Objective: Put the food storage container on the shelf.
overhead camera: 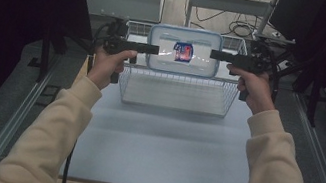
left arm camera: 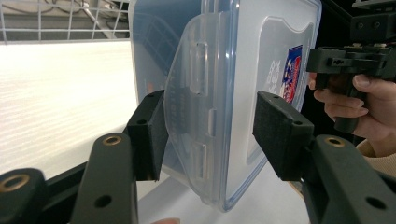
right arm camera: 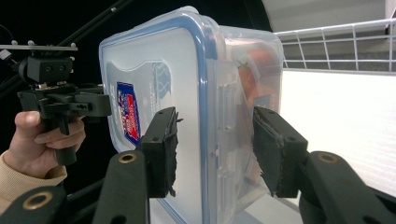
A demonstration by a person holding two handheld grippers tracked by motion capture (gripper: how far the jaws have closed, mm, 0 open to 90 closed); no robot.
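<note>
The clear plastic container [overhead camera: 184, 51], with its blue-rimmed lid and a red-and-blue label, is held level in the air above the wire basket [overhead camera: 176, 92], which stands on the table [overhead camera: 161, 147]. It is gripped at its two short ends so that the load is shared and the box does not tip; this suits a lift out of, or a lowering into, the basket.

The left gripper [overhead camera: 150, 49] is clamped on the left end: in the left gripper view its pads [left arm camera: 149, 135] straddle the side latch flap and press on lid and base. The right gripper [overhead camera: 215, 55] is clamped on the opposite end, with its pads [right arm camera: 163, 149] bearing on the lid and wall.

Both forearms extend forward from the near edge, roughly parallel. The wrists are held level, and the jaws point inward toward each other.
</note>
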